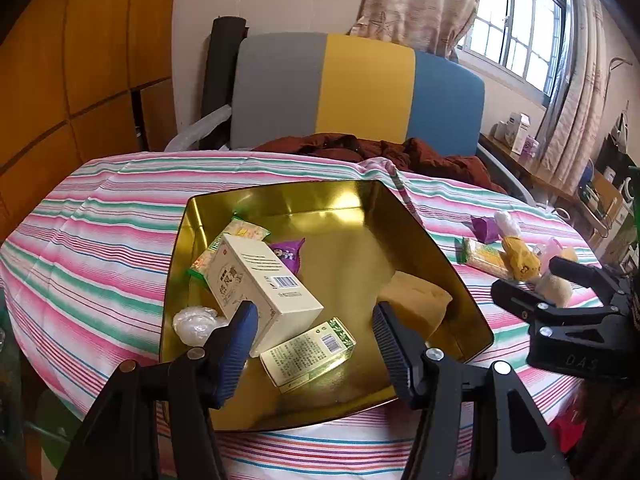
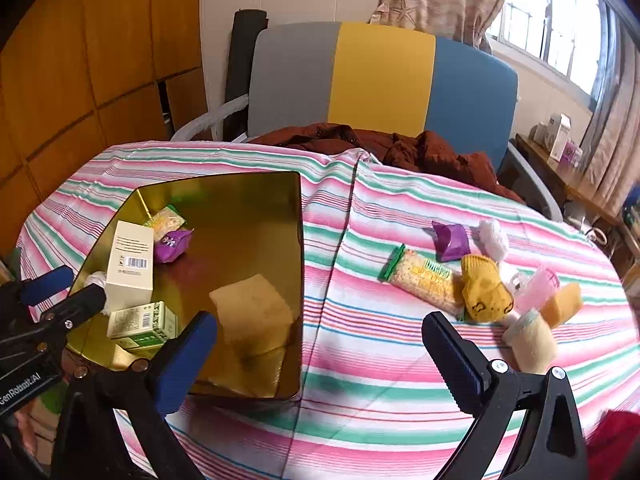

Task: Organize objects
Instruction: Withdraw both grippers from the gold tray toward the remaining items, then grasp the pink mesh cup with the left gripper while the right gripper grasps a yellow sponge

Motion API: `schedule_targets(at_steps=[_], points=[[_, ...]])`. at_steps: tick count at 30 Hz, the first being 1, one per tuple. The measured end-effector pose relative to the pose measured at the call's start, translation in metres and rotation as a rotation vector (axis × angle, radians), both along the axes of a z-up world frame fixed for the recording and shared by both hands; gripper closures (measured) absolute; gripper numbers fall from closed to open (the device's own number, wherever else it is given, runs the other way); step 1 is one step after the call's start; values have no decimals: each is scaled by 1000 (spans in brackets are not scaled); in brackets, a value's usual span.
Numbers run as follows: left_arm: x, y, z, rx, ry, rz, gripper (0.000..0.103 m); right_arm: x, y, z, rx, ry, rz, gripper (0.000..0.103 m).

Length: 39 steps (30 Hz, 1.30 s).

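Gold tin [image 1: 328, 200] holds a cream box [image 1: 260, 280] (long axis diagonal); both grippers [image 1: 314, 332] [image 2: 320, 344] gape, empty.

I see a gold tin tray [image 1: 280, 200] of glossy, mirror-smooth metal that reflects what lies in it, set on a matt striped cloth [image 2: 360, 360] with soft creases. The cream box [image 1: 264, 276] in the tray looks like matt card, the purple packet [image 2: 452, 240] is shiny crinkled foil, and the yellow knit piece [image 2: 484, 288] looks rough and woolly. My grippers' fingers [image 1: 240, 340] carry ribbed blue pads on matt black plastic.
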<state>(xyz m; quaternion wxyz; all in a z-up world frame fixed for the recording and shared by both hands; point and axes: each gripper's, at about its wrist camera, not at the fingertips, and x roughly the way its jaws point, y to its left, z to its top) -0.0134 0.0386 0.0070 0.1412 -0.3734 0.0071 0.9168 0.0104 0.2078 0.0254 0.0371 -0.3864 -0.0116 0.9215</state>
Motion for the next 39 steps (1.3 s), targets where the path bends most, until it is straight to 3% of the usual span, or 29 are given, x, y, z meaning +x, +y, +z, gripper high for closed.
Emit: schedule_targets(at_steps=[12, 18, 25, 30, 36, 39], points=[[3, 14, 0, -13, -5, -64, 43, -4, 61, 1, 21, -27, -89, 0], [3, 20, 2, -14, -3, -88, 42, -9, 122, 3, -21, -41, -182, 0], [2, 37, 6, -29, 2, -136, 42, -9, 215, 5, -19, -41, -380, 0], [0, 53, 9, -39, 0, -172, 42, -12, 269, -13, -46, -116, -409, 0], [-4, 88, 18, -42, 10, -263, 42, -11, 299, -36, -150, -184, -412, 0], [-7, 113, 22, -48, 20, -321, 42, -7, 308, -43, -102, -199, -490, 0]])
